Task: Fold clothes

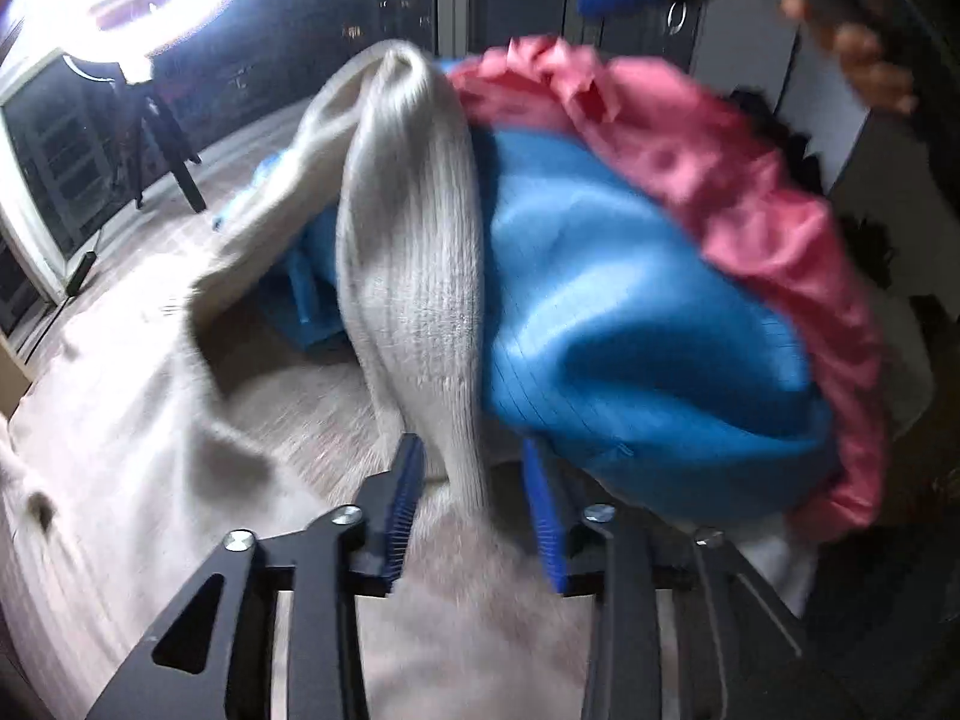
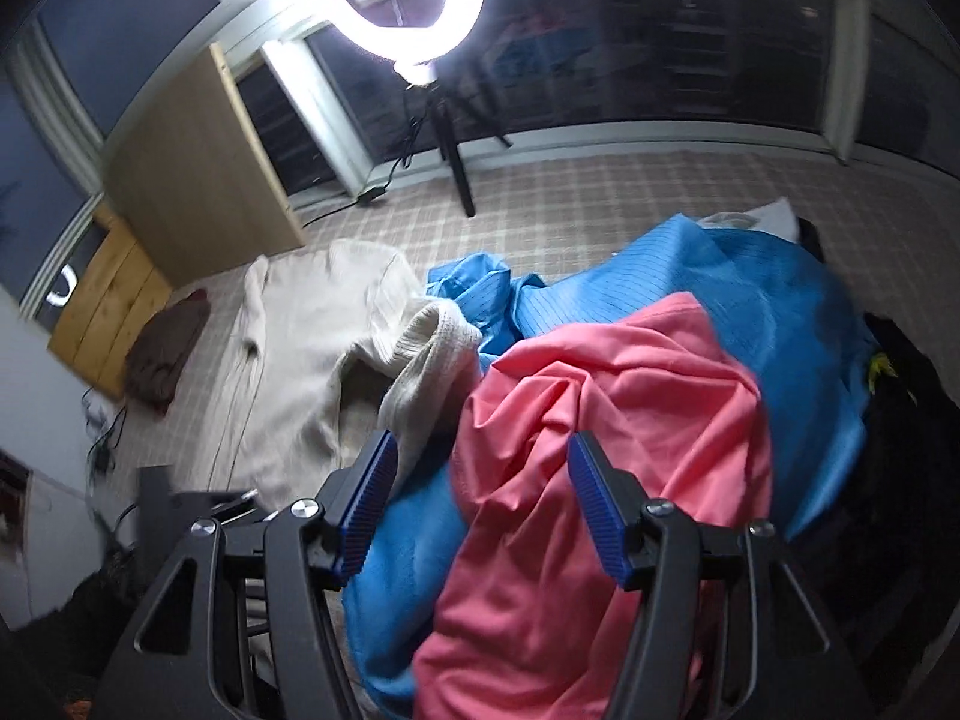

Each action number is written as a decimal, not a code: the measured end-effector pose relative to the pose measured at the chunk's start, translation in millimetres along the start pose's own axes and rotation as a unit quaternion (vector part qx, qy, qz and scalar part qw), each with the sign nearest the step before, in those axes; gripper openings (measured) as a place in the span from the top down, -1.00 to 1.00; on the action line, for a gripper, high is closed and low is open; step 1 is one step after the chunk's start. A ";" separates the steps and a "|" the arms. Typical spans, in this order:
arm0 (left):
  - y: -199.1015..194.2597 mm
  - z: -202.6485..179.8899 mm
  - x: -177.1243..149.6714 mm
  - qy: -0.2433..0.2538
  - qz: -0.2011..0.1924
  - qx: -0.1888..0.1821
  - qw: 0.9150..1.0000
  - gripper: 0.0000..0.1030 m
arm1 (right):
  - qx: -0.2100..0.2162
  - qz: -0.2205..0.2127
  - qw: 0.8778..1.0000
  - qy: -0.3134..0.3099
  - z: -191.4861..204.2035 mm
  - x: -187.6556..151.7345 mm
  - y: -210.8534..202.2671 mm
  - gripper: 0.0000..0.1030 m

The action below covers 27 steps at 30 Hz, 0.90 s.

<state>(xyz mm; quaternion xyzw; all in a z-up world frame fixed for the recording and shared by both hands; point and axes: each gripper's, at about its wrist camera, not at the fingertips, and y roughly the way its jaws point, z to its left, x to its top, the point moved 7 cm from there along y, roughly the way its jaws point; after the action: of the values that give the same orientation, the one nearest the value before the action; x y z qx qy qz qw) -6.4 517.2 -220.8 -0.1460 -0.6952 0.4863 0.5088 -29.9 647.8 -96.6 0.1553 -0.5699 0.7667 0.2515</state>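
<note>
A cream knit sweater lies spread on the checked surface, one ribbed sleeve raised over a heap of clothes. That sleeve runs down between the fingers of my left gripper, whose blue pads stand apart from it on both sides, so it is open. In the heap lie a blue garment and a pink garment along its far edge. In the right wrist view the sweater sits left of the heap. My right gripper hangs open above the pink garment, which lies on the blue one.
A lit ring light on a black tripod stands by the dark windows. A wooden cabinet and a dark brown garment are at the left, with cables nearby. Black clothes lie right of the heap. A hand shows at upper right.
</note>
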 end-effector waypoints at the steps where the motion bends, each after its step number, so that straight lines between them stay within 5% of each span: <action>1: 6.1 0.6 0.9 -0.004 0.007 0.004 1.000 0.47 | 0.011 0.003 1.000 -0.002 -2.1 2.8 3.6 -0.14; 3: -3.8 -1.6 3.4 -0.029 0.005 -0.014 0.999 0.95 | 0.025 0.010 1.000 -0.014 -3.8 12.4 13.3 -0.14; 7: -29.7 -9.5 9.5 -0.075 -0.004 -0.055 0.996 0.94 | 0.040 0.022 0.998 -0.052 0.4 38.9 37.0 -0.14; 10: -104.8 -50.4 20.9 -0.083 -0.062 -0.126 0.987 0.94 | 0.045 0.035 0.995 -0.078 7.3 62.2 62.2 -0.14; 13: -145.4 -91.6 28.0 -0.066 -0.076 -0.174 0.980 0.94 | 0.055 0.064 0.991 -0.108 27.1 81.4 97.6 -0.14; 21: -124.1 -112.1 39.3 -0.085 -0.055 -0.167 0.981 0.94 | 0.044 0.152 0.968 -0.193 86.1 89.1 201.5 -0.14; 24: -121.1 -116.5 39.2 -0.080 -0.049 -0.156 0.983 0.94 | 0.026 0.184 0.965 -0.186 90.2 86.2 240.1 -0.14; 27: -117.8 -122.3 36.8 -0.069 -0.037 -0.143 0.987 0.94 | 0.069 0.210 0.963 -0.153 102.6 79.8 252.9 -0.14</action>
<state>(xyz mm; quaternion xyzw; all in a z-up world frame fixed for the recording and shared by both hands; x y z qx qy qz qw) 115.7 550.3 -101.7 -0.1579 -0.7961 0.3713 0.4510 -243.0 510.1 -225.0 0.1642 -0.5667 0.8072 -0.0167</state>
